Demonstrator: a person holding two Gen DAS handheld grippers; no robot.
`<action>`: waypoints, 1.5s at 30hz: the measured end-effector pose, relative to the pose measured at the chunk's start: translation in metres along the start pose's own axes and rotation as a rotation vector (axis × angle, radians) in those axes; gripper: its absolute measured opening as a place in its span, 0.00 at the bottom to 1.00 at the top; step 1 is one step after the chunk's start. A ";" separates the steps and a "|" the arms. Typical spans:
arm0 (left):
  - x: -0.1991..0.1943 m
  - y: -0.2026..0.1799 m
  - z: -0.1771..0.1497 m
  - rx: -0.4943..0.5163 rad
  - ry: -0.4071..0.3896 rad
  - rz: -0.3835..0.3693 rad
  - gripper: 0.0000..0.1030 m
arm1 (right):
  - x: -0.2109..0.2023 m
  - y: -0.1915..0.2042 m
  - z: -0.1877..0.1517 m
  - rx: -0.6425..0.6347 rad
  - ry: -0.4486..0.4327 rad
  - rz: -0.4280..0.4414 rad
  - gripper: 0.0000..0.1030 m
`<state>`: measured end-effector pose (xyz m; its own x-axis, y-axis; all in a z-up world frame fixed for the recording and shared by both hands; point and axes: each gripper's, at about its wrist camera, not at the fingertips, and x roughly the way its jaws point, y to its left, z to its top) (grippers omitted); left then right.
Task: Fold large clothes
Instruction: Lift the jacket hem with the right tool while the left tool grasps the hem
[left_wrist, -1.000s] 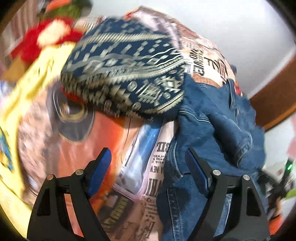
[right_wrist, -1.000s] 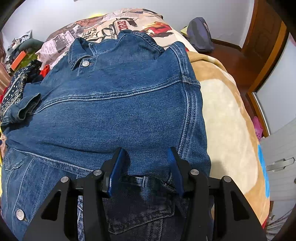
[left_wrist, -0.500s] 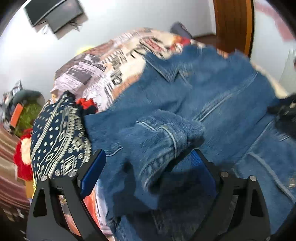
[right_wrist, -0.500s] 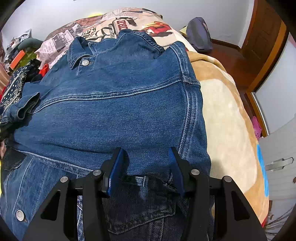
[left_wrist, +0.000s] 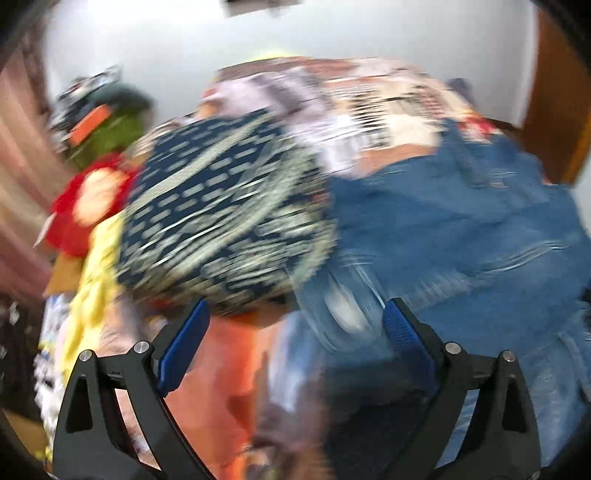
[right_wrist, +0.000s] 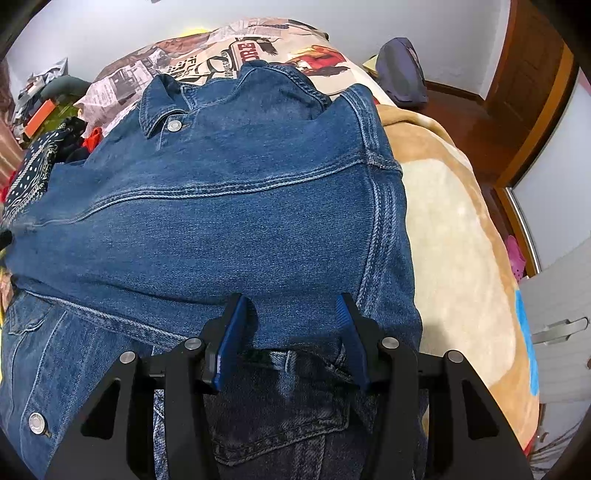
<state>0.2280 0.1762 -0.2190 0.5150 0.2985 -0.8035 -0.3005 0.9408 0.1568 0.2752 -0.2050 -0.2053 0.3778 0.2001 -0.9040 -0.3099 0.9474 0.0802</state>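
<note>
Swinging away from the denim jacket (right_wrist: 229, 221), the left tongs (left_wrist: 291, 332) have just been opening and hang empty. Right tongs (right_wrist: 291, 328) rest half-open on its lower edge, gripping nothing visible. Jacket lies on the bed (right_wrist: 461, 229); sleeve-folding seems underway, needing a fresh grasp.

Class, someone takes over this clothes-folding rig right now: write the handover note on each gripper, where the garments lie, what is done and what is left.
Left gripper: open, jaws just opened wider, holding nothing; its view is blurred.
Right gripper: jaws part open over the denim jacket hem; a grip cannot be told.
Jacket lies spread on the bed, collar far; patterned navy garment lies beside it.
Done: jacket spread, one sleeve folded in.
Left: finish folding.
</note>
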 end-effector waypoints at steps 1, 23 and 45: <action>0.003 0.012 -0.006 -0.021 0.021 -0.001 0.94 | 0.000 0.000 0.000 0.000 0.000 0.000 0.45; 0.004 -0.013 0.077 -0.068 0.014 -0.492 0.92 | -0.047 -0.029 0.060 0.064 -0.098 0.029 0.46; 0.128 -0.019 0.094 -0.059 0.153 -0.402 0.55 | 0.033 -0.055 0.102 0.162 -0.003 0.091 0.46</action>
<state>0.3757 0.2114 -0.2708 0.4770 -0.1211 -0.8705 -0.1479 0.9653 -0.2153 0.3933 -0.2250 -0.1967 0.3570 0.2868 -0.8890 -0.1982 0.9533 0.2280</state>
